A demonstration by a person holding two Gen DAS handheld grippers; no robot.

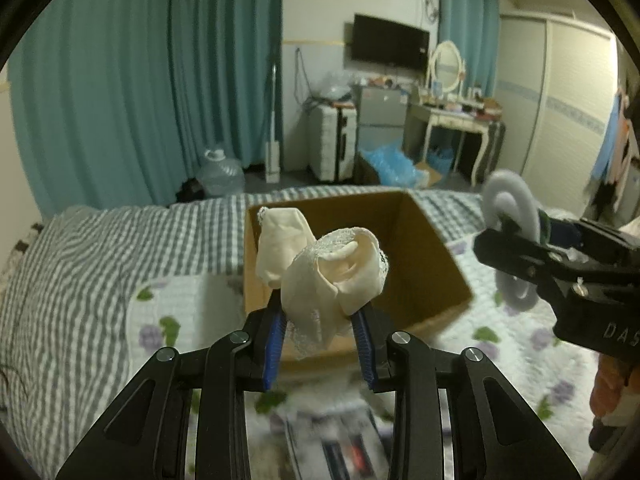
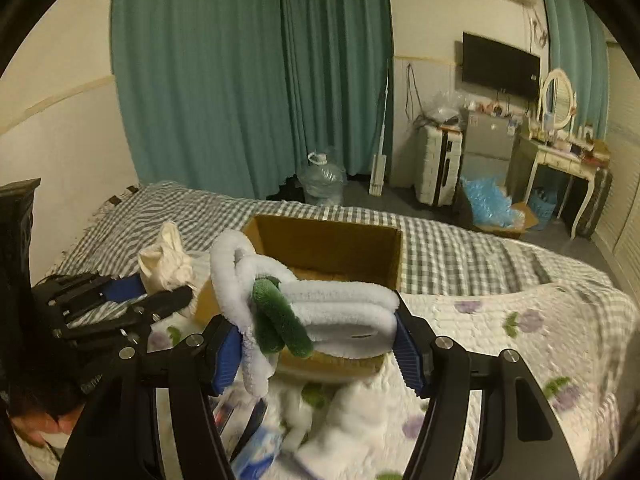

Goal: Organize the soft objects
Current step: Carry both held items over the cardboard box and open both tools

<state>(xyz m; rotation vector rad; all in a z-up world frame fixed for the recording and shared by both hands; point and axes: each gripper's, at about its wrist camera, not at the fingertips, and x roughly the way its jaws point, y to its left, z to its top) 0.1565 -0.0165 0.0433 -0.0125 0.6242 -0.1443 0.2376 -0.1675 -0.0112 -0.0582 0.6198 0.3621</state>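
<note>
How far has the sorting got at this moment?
Nothing visibly sits in the cardboard box yet. In hand: left claw grips a cream lace garment; right claw grips white-and-green fuzzy socks, both near the box. Left: dropping both in, plus blurred items below.

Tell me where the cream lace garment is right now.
The cream lace garment is pinched in the left gripper, held up in front of the open cardboard box on the bed; the right wrist view shows it left of the box.

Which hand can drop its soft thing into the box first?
Probably the left. The left gripper holds the cream lace cloth up just before the cardboard box's open top. The right gripper, clamping fluffy white-and-green socks, looks slightly farther back.
</note>
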